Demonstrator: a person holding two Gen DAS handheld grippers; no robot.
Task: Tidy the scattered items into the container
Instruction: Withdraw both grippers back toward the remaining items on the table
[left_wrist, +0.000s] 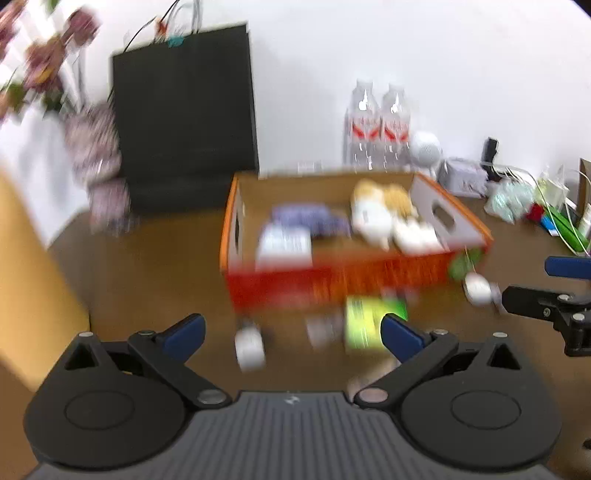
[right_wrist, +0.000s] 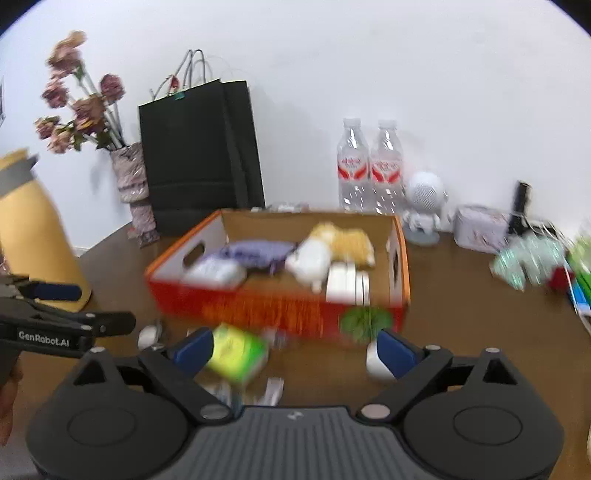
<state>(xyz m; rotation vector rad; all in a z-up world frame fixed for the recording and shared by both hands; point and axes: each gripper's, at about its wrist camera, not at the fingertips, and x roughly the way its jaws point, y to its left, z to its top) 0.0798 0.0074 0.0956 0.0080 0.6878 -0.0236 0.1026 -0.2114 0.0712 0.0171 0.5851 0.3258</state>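
On the brown tabletop, the orange cardboard box (right_wrist: 280, 306) stands ahead of both tools, holding a white-and-tan plush toy (right_wrist: 332, 251) and a purple pouch (right_wrist: 255, 253). The left gripper (left_wrist: 291, 334) and right gripper (right_wrist: 295, 349) gape wide, grasping nothing. A yellow-green packet (right_wrist: 236, 352) lies before the box, between the right gripper's jaws yet untouched. Smaller white items nearby are blurred beyond identification. Bare tabletop lies left of the box.
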